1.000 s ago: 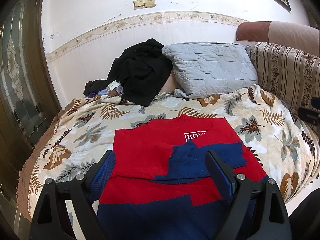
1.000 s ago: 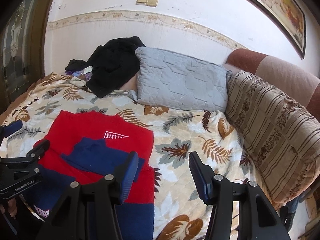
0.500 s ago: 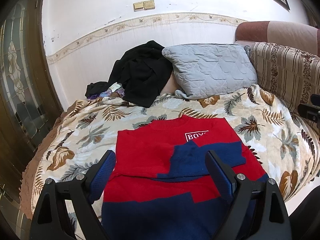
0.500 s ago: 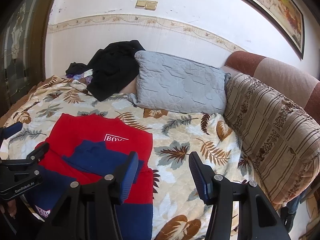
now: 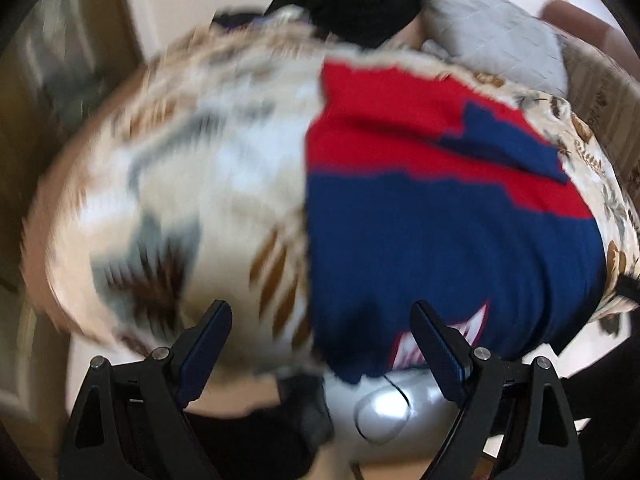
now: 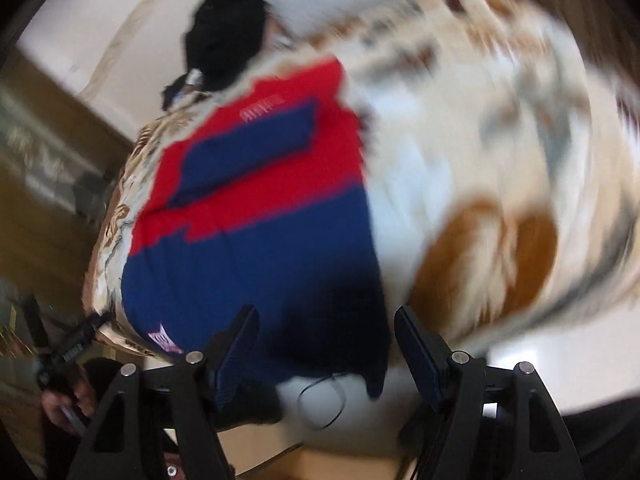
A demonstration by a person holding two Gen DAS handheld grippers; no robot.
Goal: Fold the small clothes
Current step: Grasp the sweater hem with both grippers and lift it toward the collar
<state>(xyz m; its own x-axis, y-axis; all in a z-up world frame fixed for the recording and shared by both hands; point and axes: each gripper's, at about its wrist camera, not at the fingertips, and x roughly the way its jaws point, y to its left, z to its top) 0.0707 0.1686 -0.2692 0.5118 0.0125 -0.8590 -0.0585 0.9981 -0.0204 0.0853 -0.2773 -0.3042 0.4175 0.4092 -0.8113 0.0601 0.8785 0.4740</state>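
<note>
Both tools dropped to sweater (image 5: pixel 440 240) hem: left tool (image 5: pixel 320 344) & right tool (image 6: pixel 324 344) spread wide, empty.

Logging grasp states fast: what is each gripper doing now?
Left gripper: open, holding nothing.
Right gripper: open, holding nothing, above the sweater hem.

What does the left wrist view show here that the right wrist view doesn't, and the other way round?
Only the left wrist view shows the grey pillow, and the striped sofa back at its right edge. Only the right wrist view shows the left gripper's body and the person's hand holding it, low on the left.

Both show the red and blue sweater flat on the leaf-print bedspread, a blue sleeve folded across its chest, the black clothes pile behind, and each view's own gripper open and empty, left and right. Both are motion-blurred.
</note>
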